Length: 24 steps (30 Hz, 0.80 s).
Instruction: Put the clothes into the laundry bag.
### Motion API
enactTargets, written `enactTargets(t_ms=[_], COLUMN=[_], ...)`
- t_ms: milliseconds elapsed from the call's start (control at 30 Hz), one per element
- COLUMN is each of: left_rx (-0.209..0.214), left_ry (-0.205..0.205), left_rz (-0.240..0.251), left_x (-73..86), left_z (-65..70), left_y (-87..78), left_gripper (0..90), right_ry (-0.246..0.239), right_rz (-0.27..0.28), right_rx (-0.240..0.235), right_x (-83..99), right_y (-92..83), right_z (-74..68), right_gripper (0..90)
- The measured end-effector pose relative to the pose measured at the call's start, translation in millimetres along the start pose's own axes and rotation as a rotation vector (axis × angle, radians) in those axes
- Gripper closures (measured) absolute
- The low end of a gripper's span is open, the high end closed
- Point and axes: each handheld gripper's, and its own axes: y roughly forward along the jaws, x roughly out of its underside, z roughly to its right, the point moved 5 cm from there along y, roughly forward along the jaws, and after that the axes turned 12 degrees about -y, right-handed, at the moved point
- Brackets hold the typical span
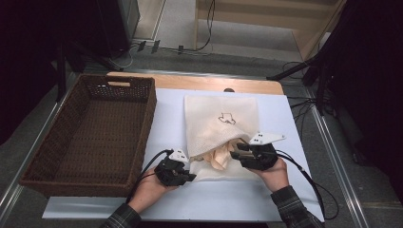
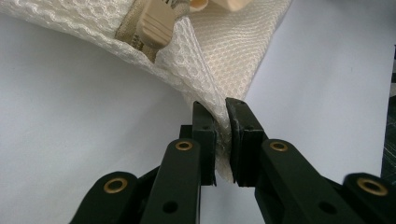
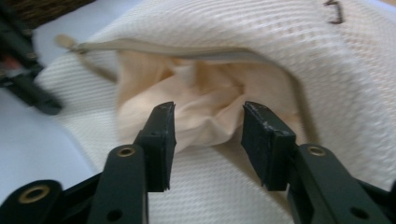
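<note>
Centrally in the high view lies a white mesh laundry bag [image 1: 221, 124] on a white sheet [image 1: 285, 199], its zip mouth at the lower edge gaping with a peach-coloured cloth [image 1: 219, 156] bulging out. A small dark outline mark [image 1: 227, 118] sits on the bag; no writing is readable. Left gripper [image 2: 220, 122] is clenched on the bag's corner beside the beige zip pull [image 2: 154, 27]. Right gripper [image 3: 209, 122] has its jaws parted, released, the cloth just beyond them. A brown wicker basket [image 1: 142, 121] stands at left
</note>
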Motion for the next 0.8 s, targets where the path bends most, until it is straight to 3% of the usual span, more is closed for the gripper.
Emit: enactTargets(t_ms=[100, 167, 333, 467, 700, 800], left_rx=[0.0, 0.001, 0.0, 0.003, 0.002, 0.002], left_ry=[-0.003, -0.003, -0.001, -0.002, 0.0, -0.001], left_rz=[0.001, 0.001, -0.002, -0.004, -0.003, -0.004], left_x=[0.1, 0.1, 0.2, 0.2, 0.2, 0.2], left_z=[0.1, 0.3, 0.5, 0.3, 0.4, 0.5], left_y=[0.2, 0.3, 0.2, 0.7, 0.8, 1.0], left_gripper=[82.5, 82.4, 82.0, 82.0, 82.0, 82.0], right_ry=[-0.01, -0.03, -0.066, -0.072, -0.063, -0.067], right_rz=[-0.008, -0.031, -0.112, -0.116, -0.077, -0.05], right_rx=[-0.059, -0.074, -0.102, -0.114, -0.114, -0.104], right_x=[3.5, 7.4, 21.2, 23.0, 17.7, 12.1], right_y=[-1.7, 1.8, 26.4, 34.8, 36.7, 35.0], right_z=[-13.4, -22.3, -35.7, -37.4, -35.3, -34.5], right_gripper=[47.3, 43.1, 41.2, 53.0, 82.2, 85.8])
